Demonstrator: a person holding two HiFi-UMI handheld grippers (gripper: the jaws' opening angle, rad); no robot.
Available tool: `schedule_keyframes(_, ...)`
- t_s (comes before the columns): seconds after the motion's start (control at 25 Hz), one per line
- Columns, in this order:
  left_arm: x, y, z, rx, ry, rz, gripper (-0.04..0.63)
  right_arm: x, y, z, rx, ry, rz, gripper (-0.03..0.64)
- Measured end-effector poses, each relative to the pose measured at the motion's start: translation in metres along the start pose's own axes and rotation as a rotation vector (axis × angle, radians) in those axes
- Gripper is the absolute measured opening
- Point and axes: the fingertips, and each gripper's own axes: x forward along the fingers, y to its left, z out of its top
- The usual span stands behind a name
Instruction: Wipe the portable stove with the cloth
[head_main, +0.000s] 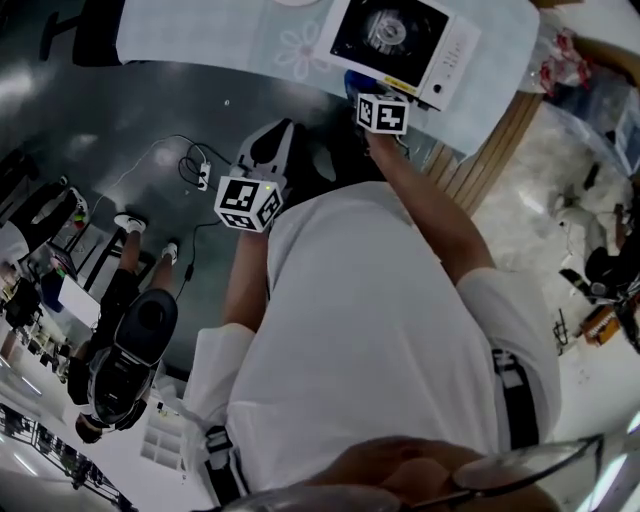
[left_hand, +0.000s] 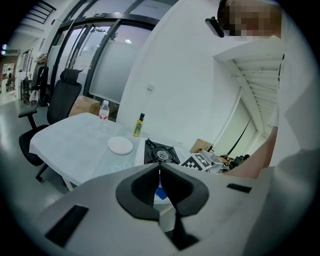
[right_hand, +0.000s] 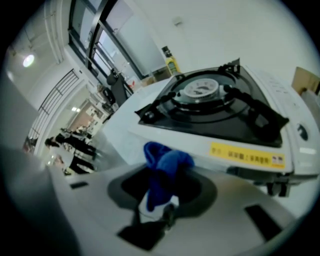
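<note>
Stove (right_hand: 210, 100) top open; plate (left_hand: 120, 145), btl (left_hand: 139, 125) nearby.

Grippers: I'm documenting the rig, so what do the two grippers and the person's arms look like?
Both the left gripper and right gripper have pale grey shells with dark curved fingers. Each carries a white cube printed with black square markers. The person wears a white short-sleeved shirt with black stripes.

One stove (left_hand: 161, 151), one plate (left_hand: 120, 145), two bottles (left_hand: 104, 111) (left_hand: 138, 125), one chair (left_hand: 60, 100) and one table (left_hand: 70, 145) are counted beyond the left fingers (left_hand: 137, 191), one cloth (right_hand: 167, 159) between the right fingers (right_hand: 125, 189).
</note>
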Motion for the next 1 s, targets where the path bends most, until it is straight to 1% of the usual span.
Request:
schedule_keyframes(0.28, 0.002, 0.004, -0.001, -0.012, -0.023, 0.023, 0.037, 0.019, 0.034, 0.012, -0.057, 0.028, 0.078, 0.147)
schedule_keyframes(0.64, -0.004, 0.012, -0.005, -0.025, -0.042, 0.075, 0.035, 0.036, 0.065, 0.022, -0.109, 0.053, 0.144, 0.147)
schedule_keyframes(0.8, -0.008, 0.013, -0.007, -0.024, -0.037, 0.079, 0.035, 0.04, 0.079, 0.025, -0.145, 0.061, 0.181, 0.147)
schedule_keyframes(1.0, -0.005, 0.017, 0.0, -0.01, -0.036, 0.063, 0.037, 0.044, 0.102, 0.033, -0.206, 0.065, 0.255, 0.147)
